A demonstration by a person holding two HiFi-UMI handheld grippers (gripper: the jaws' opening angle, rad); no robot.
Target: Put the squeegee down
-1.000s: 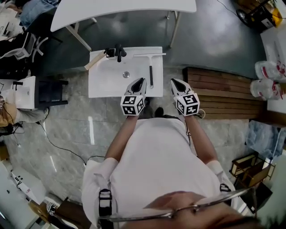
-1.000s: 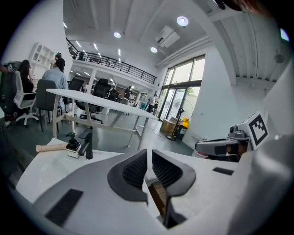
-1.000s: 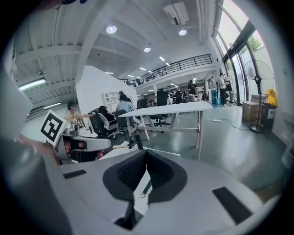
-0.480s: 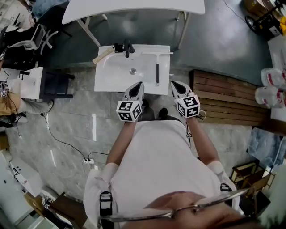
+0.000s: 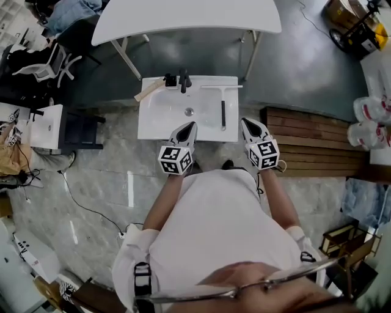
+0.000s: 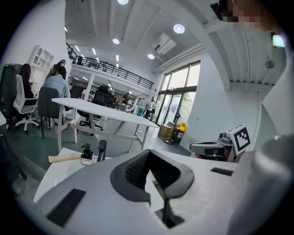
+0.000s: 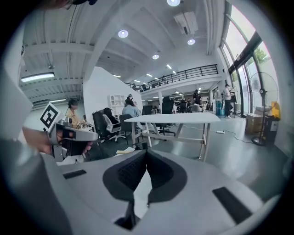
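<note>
The squeegee [image 5: 223, 109] lies flat on the right side of the white sink [image 5: 156, 125], its blade toward the faucet [image 5: 183, 80] and its dark handle pointing at me. Neither gripper touches it. My left gripper [image 5: 191, 125] hovers at the sink's front edge, shut and empty; its pads [image 6: 138, 169] meet with nothing between them. My right gripper [image 5: 245, 121] hangs just off the sink's front right corner, also shut and empty, as its own view [image 7: 146, 155] shows. Each gripper appears in the other's view: the right gripper [image 6: 219, 147], the left gripper [image 7: 69, 133].
A wooden-handled tool [image 5: 149, 90] rests on the sink's back left corner. A white table [image 5: 183, 15] stands beyond the sink. A slatted wooden platform [image 5: 311, 140] lies on the floor at right. A low stand [image 5: 55, 125] and chairs are at left.
Both grippers have drawn back from the sink toward my body and risen a little. The squeegee has stayed where it lies on the sink.
</note>
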